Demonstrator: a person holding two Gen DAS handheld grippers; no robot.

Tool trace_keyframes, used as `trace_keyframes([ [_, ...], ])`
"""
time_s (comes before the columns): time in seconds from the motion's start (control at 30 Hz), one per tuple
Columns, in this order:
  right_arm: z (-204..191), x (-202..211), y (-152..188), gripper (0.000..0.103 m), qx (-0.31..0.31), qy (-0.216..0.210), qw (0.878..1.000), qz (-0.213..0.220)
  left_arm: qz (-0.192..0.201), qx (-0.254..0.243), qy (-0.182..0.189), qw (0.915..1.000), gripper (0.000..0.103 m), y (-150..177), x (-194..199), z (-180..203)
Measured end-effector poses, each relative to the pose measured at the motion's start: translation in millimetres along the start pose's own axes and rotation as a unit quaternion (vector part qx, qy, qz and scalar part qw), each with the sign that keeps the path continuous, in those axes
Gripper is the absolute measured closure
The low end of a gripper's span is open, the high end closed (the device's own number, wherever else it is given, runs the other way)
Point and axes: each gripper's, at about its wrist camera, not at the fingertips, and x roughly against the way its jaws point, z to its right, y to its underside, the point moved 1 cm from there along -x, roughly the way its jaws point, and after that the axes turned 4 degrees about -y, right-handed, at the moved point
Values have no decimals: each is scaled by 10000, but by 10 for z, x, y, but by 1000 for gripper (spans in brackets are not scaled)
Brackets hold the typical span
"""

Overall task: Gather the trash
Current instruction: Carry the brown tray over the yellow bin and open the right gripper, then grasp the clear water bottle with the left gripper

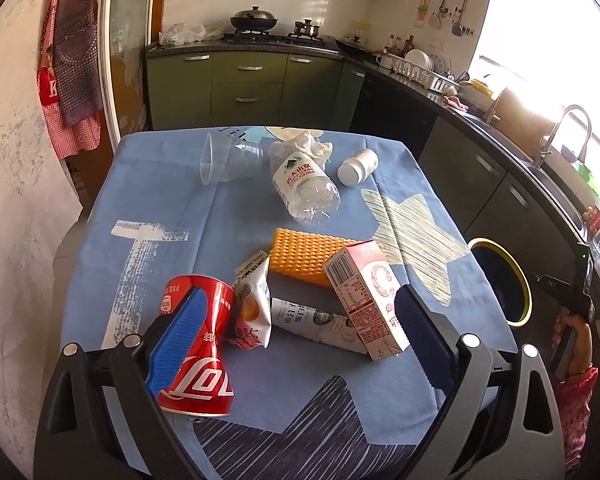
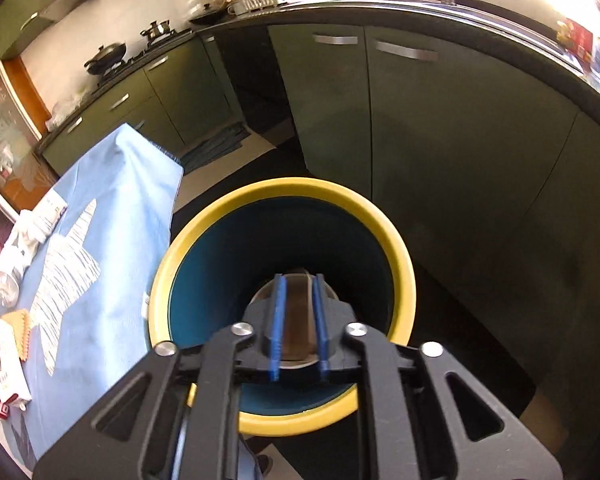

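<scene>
Right gripper (image 2: 299,280) hangs over bin (image 2: 204,236), yellow-rimmed, blue inside, on floor beside table. Jaws parted narrowly; flat brownish piece seen between pads, whether pinched or loose cannot tell.

Left gripper (image 1: 296,300) wide open above blue tablecloth (image 1: 148,208), gripping nothing. Crushed red cola can (image 1: 204,364) at its left finger, pink carton (image 1: 364,300) near right finger. Between them: snack wrapper (image 1: 252,304), white tube (image 1: 316,320). Further off: orange sponge (image 1: 300,256), clear bottle (image 1: 304,188), plastic cup (image 1: 228,156), white jar (image 1: 358,166), crumpled tissue (image 1: 312,144).

Right gripper (image 2: 299,320), jaws narrowly parted around a flat metallic piece (image 2: 298,316), above yellow-rimmed bin (image 2: 400,248).
</scene>
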Motion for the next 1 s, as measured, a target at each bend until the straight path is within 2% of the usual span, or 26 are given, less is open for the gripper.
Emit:
trace_keyframes([
  [0.23,-166,277,216,79,256,-246,9990,287,-121,-156,-91,9998,9,-81,-129,86],
  [0.33,-250,310,297,75,349,-379,9983,279,-247,-334,28,9991,7,-233,-203,215],
  [0.47,-317,298,372,72,423,-565,9973,213,-498,-486,66,9976,6,-568,-371,401],
  [0.57,-316,298,392,71,393,-664,9968,201,-896,-413,104,9951,6,-865,-613,501],
  [0.67,-303,271,412,69,338,-744,9965,173,-1260,-307,-119,9915,6,-1139,-928,531],
  [0.73,-313,242,412,68,332,-803,9961,135,-1522,-282,-377,9872,7,-1277,-1183,530],
  [0.87,-306,204,441,68,345,-893,9954,67,-2246,49,-503,9731,9,-1355,-1671,439],
  [1.0,-298,159,430,65,336,-949,9949,44,-2587,161,-746,9629,11,-1368,-2023,420],
])
